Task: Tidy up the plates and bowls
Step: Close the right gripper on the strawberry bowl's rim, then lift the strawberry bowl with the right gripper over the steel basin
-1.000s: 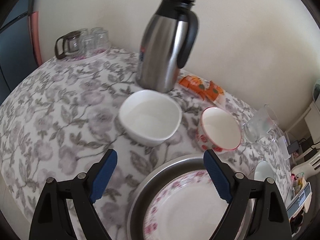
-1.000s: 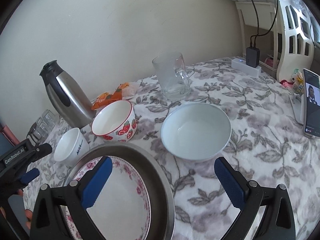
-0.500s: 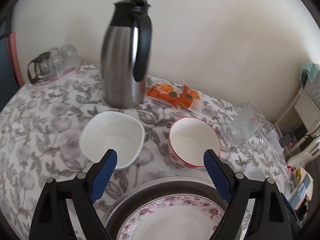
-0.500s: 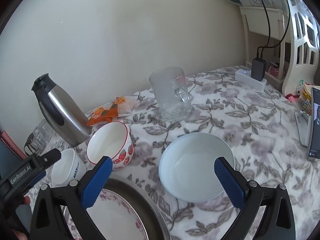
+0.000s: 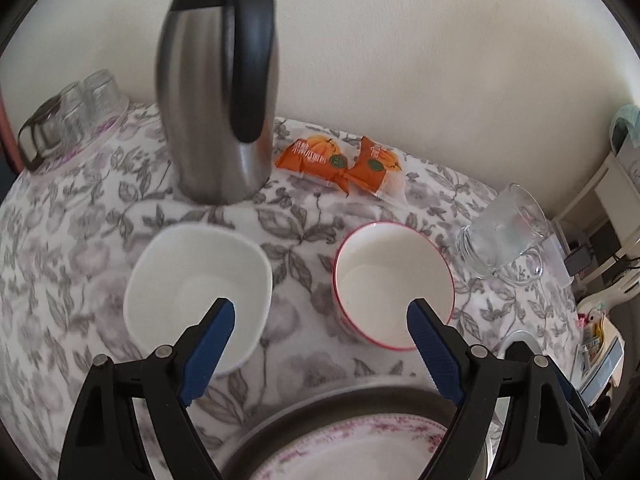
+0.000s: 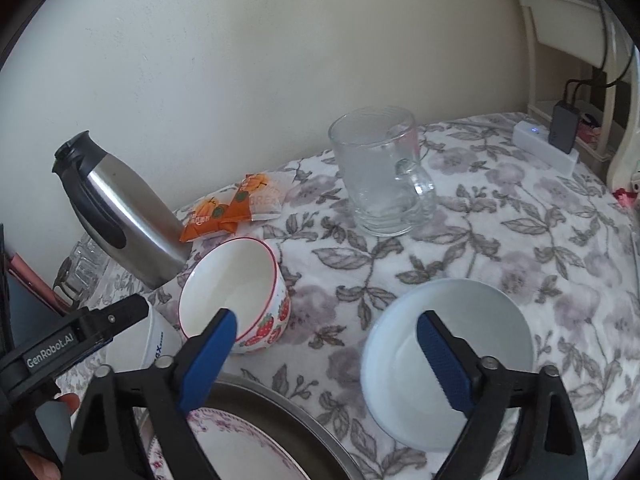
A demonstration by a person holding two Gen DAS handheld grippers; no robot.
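My left gripper [image 5: 320, 312] hangs open over the cloth, between a white squarish bowl [image 5: 198, 292] and a red-rimmed strawberry bowl [image 5: 394, 284]; it holds nothing. My right gripper [image 6: 326, 320] is closing, with only tablecloth in the gap. Its left tip hangs in front of the strawberry bowl [image 6: 236, 296], its right tip in front of a wide pale bowl [image 6: 448, 360]. A floral plate [image 6: 224, 440] lies in a round metal tray [image 6: 288, 404] under both grippers. The tray [image 5: 320, 408] and plate [image 5: 360, 448] fill the bottom of the left wrist view.
A steel thermos [image 5: 216, 92] stands against the wall, with orange snack packets [image 5: 340, 164] beside it. A glass mug [image 6: 380, 176] stands behind the bowls. Small glasses [image 5: 68, 112] sit far left. A white power strip [image 6: 548, 148] and shelf are at right.
Both grippers have moved forward towards the wall, so the bowls now sit close to the fingertips. The tray and plate have slid down the frames. The right jaws stand narrower than before.
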